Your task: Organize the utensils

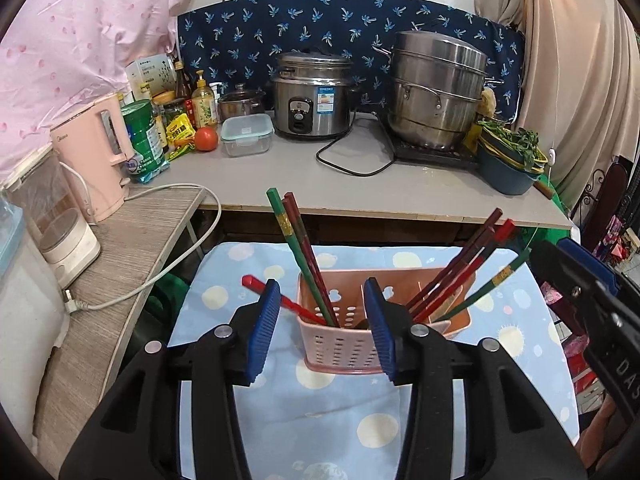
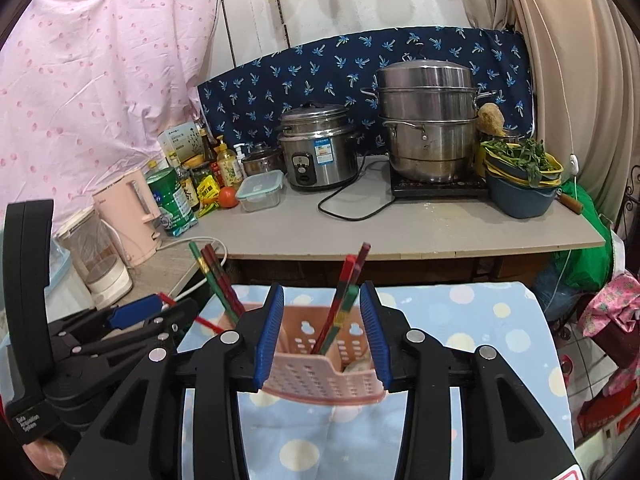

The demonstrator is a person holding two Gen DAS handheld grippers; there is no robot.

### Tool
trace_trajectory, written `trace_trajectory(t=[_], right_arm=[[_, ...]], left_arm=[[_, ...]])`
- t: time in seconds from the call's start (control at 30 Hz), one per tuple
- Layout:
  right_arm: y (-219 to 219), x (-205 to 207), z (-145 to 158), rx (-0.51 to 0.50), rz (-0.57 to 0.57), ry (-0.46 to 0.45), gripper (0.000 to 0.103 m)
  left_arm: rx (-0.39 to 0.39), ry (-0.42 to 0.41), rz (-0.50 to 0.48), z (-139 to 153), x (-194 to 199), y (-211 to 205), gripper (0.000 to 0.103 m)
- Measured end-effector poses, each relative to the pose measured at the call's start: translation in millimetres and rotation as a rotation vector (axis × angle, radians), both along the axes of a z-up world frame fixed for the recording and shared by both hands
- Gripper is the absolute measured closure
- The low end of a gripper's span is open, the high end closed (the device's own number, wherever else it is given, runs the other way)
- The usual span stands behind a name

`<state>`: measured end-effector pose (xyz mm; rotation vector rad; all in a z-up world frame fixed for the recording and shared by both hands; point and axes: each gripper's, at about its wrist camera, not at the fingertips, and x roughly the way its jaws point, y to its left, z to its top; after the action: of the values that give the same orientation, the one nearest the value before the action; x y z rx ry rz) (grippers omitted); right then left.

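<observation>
Grey laminate, the counter [image 1: 304,168], running across behind the pink basket [image 1: 340,344]; crowded with a steel steamer [image 1: 436,92], a rice cooker [image 1: 312,98] and bottles, all well beyond the basket. Under the basket, a blue spotted cloth [image 1: 320,412] over a low surface. Perforated pink plastic for the basket itself, upright, split into compartments. Chopsticks [image 1: 308,256] in red, dark brown and green standing tilted in the compartment left of the basket's centre; a second bundle [image 1: 460,272] fanning out of the compartment to its right; one red chopstick [image 1: 280,298] leaning out over the basket's left rim, end in the air. Left gripper [image 1: 324,328] just in front of the basket's left half, blue pads parted, nothing pressed between them. Right gripper [image 2: 322,336] in front of the basket's right half, pads likewise apart, chopsticks rising beyond the gap but not clamped. Judged nearly done: all sticks in the basket. Risks from here: a parted pad catching the basket's rim and tipping the light thing; the leaning red stick nudged out over the left rim onto the cloth; the two grippers, near each other beside the basket, knocking together
</observation>
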<state>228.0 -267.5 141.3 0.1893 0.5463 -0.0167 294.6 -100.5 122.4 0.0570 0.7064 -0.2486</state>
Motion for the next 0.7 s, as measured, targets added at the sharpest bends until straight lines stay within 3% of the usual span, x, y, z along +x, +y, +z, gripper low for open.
trace_trajectory(t=[0.53, 0.7], right_arm=[[17.5, -56.4, -30.5, -0.062, -0.019, 0.093, 0.06], [21.6, -69.4, -42.4, -0.063, -0.029, 0.124, 0.058]], left_arm=[[0.018, 0.0, 0.01, -12.3, -49.1, 8.1, 0.056], [0.025, 0.009, 0.022, -21.4, -62.8, 14.8, 0.048]])
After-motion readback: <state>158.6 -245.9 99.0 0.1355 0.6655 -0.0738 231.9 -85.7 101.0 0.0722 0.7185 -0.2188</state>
